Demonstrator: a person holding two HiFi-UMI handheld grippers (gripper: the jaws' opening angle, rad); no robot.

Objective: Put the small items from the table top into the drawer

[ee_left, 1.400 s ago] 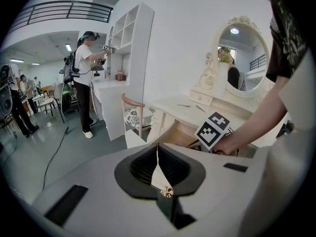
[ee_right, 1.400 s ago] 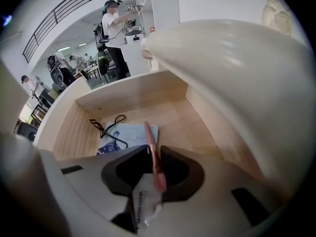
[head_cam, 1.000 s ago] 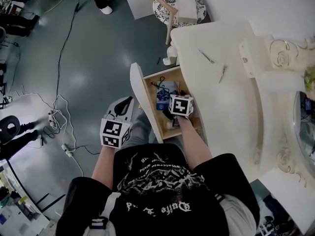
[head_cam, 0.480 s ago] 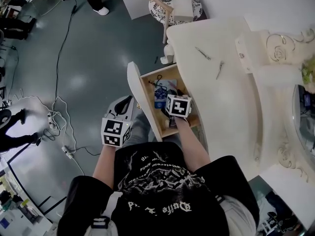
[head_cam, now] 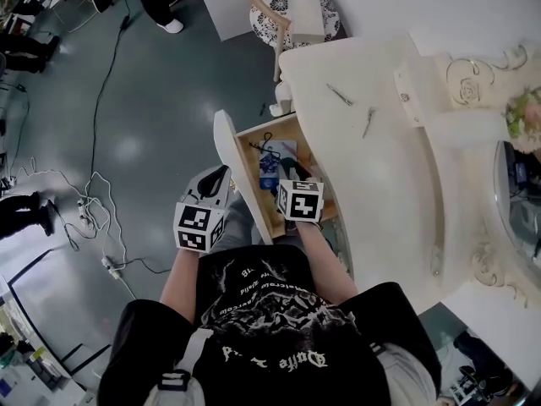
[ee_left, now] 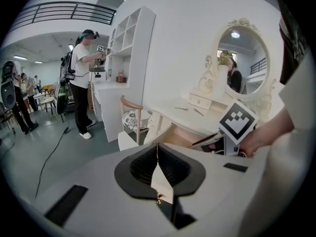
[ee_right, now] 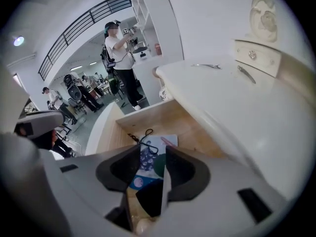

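The wooden drawer (head_cam: pixel 226 161) stands pulled open from the white dressing table (head_cam: pixel 380 193). In it lie a blue printed card (head_cam: pixel 272 163) and a black cord (head_cam: pixel 269 142). My right gripper (head_cam: pixel 292 180) hangs over the drawer's near end. In the right gripper view it (ee_right: pixel 149 158) is open, and the card (ee_right: pixel 160 143) and a dark item show through the gap. Two thin metal pieces (head_cam: pixel 340 96) (head_cam: pixel 368 123) lie on the table top. My left gripper (head_cam: pixel 220 176) is left of the drawer front, shut (ee_left: pixel 157 149) with nothing in it.
A small drawer box (head_cam: pixel 414 91) sits at the back of the table top, and a mirror (ee_left: pixel 239 58) stands behind it. A chair with a patterned cushion (head_cam: pixel 292 11) stands beyond the table. Cables (head_cam: pixel 101 201) trail over the grey floor. A person (ee_left: pixel 81 78) stands by white shelves.
My right gripper has drawn back a little toward the drawer's near end. The left gripper has stayed where it was. The whole view has shifted slightly.
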